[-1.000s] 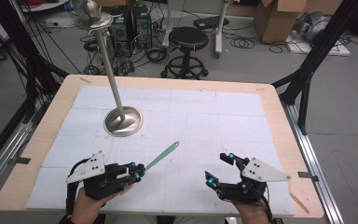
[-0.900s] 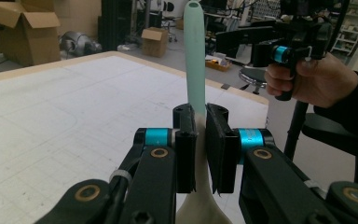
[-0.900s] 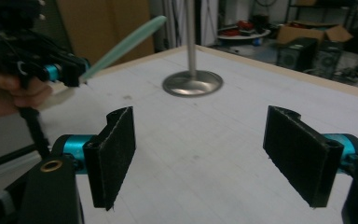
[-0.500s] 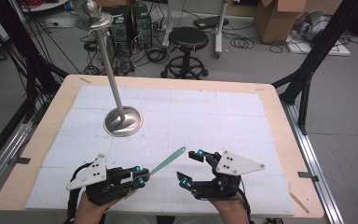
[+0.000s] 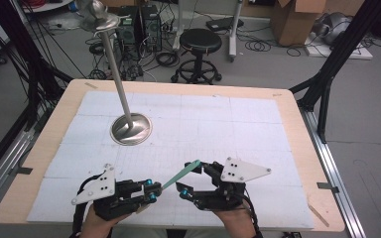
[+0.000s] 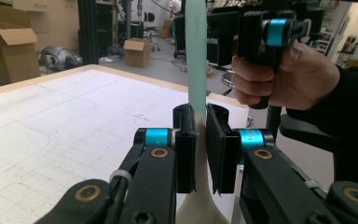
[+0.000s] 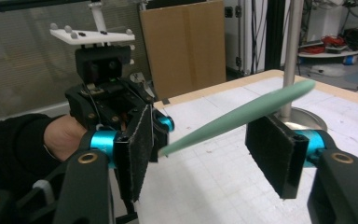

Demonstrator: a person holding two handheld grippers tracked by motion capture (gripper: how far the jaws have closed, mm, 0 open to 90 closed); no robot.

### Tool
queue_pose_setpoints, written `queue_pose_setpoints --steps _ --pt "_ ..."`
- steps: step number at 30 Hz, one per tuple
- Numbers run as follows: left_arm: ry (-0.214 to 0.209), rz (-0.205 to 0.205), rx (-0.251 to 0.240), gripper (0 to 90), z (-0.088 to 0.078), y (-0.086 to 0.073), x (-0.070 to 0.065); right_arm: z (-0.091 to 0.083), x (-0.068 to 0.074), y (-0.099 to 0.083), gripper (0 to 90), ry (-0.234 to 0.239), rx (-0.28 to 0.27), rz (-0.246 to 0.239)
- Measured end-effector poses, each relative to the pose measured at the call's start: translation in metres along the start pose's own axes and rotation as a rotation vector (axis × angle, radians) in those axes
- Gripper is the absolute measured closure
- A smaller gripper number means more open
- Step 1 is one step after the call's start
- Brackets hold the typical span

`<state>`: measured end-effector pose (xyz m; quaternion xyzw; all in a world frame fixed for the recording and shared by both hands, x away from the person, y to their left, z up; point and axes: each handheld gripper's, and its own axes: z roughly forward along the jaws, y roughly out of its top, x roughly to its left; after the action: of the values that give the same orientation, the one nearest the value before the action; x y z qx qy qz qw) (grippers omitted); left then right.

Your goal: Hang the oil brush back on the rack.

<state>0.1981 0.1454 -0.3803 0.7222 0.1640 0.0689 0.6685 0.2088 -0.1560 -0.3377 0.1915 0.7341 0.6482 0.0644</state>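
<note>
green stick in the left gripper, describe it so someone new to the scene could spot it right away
Start at the white mat on the wooden table, then drop to the near edge, where the left gripper is shut on the green stick. It slants up into the right gripper. Slim, flat and pale green, unlike the metal stand.

A pale mint-green blade (image 5: 180,174) crosses a white table mat (image 5: 258,129) ruled with a faint grey grid, the mat framed by a light wooden table edge (image 5: 297,106). Left of the blade, the left gripper (image 5: 151,189) is black with bright cyan rings and brass-coloured pivots; its top plate is white with dark dots. Right of the blade, the right gripper (image 5: 191,179) repeats the black, cyan and white scheme. Beyond the blade stands a silver metal stand (image 5: 130,129) with a shiny round base. Behind the stand, a black stool (image 5: 199,42) sits on grey floor beside brown cardboard boxes (image 5: 292,20).
</note>
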Motion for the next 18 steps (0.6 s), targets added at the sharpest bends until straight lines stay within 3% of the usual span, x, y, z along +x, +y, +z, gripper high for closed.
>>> queue_pose_setpoints --steps 10,18 --pt "-0.001 -0.001 0.015 81.6 0.002 -0.001 -0.002 0.006 0.004 0.009 50.8 0.021 -0.011 0.005" --pt "-0.014 0.006 0.029 81.6 0.005 -0.002 -0.004 0.008 0.004 0.012 67.2 0.033 -0.016 0.029"
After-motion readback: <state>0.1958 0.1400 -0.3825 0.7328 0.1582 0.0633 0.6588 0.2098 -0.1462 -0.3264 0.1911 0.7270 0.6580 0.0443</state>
